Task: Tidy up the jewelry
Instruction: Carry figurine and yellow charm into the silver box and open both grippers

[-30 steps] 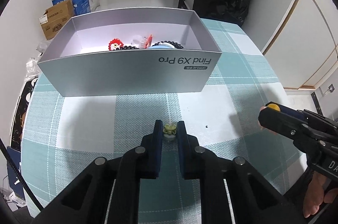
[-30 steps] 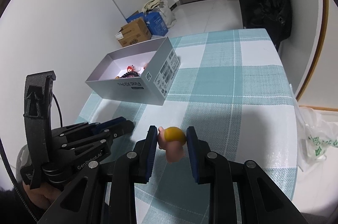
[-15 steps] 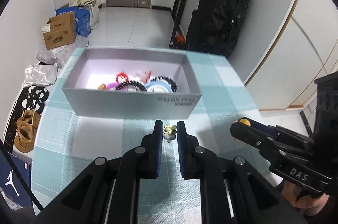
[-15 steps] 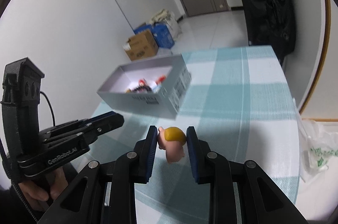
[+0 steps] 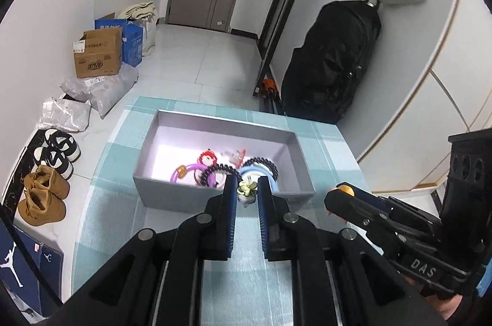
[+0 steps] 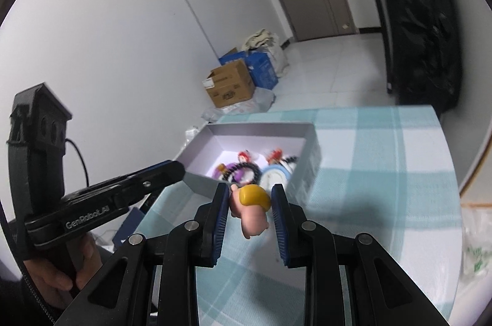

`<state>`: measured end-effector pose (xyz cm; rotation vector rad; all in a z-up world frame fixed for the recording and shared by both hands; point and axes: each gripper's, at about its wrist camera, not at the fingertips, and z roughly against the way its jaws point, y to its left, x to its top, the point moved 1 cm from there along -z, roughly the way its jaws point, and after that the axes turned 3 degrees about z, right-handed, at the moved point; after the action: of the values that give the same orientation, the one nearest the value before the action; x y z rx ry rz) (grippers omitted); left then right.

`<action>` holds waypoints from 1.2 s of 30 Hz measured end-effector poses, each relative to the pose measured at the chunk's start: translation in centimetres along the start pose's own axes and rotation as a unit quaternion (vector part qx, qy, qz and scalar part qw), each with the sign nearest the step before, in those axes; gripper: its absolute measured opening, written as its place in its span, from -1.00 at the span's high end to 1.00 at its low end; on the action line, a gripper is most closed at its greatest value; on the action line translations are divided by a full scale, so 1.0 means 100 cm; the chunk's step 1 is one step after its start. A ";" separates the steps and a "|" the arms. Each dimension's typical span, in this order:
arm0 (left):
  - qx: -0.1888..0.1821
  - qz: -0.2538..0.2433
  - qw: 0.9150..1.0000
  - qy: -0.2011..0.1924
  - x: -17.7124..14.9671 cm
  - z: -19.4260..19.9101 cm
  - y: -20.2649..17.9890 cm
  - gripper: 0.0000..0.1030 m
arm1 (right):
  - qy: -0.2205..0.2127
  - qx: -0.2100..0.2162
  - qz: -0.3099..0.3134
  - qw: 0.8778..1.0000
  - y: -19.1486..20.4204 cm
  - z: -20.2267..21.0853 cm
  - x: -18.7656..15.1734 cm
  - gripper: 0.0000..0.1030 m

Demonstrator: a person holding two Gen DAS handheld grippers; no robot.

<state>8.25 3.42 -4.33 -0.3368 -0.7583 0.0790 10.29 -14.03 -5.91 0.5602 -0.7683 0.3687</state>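
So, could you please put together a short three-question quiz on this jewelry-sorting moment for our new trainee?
1. True or false: the left gripper is empty.
2. What does the right gripper hold? A) a purple ring B) a pink figurine with a yellow top C) a black bead bracelet
3. Fill in: the purple ring and black bead bracelet lie inside the grey ____ on the checked tablecloth.

Key:
1. False; it grips a small yellow-green flower charm.
2. B, the pink figurine.
3. box

Cardboard box (image 5: pixel 97 57), brown boots (image 5: pixel 43 196), black backpack (image 5: pixel 332 64) on floor
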 end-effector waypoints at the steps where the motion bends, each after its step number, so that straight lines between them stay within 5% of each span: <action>1: -0.001 0.002 1.000 -0.001 0.003 -0.002 0.002 0.83 | -0.001 0.001 0.004 1.000 0.002 -0.002 0.002 0.48; 19: -0.009 0.025 0.999 0.026 0.031 -0.040 0.015 0.83 | 0.011 0.016 -0.016 1.000 -0.003 -0.046 0.036 0.48; 32: -0.075 0.069 0.994 0.044 0.038 -0.052 0.024 0.82 | 0.032 0.008 -0.059 0.998 -0.027 -0.060 0.041 0.43; 36: -0.065 0.077 0.994 0.052 0.039 -0.054 0.024 0.55 | 0.031 -0.006 -0.065 0.997 -0.032 -0.058 0.040 0.38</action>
<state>14.87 4.98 -6.21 -0.5201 -0.6357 0.1564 17.77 -12.70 -7.41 0.5812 -0.6698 0.2599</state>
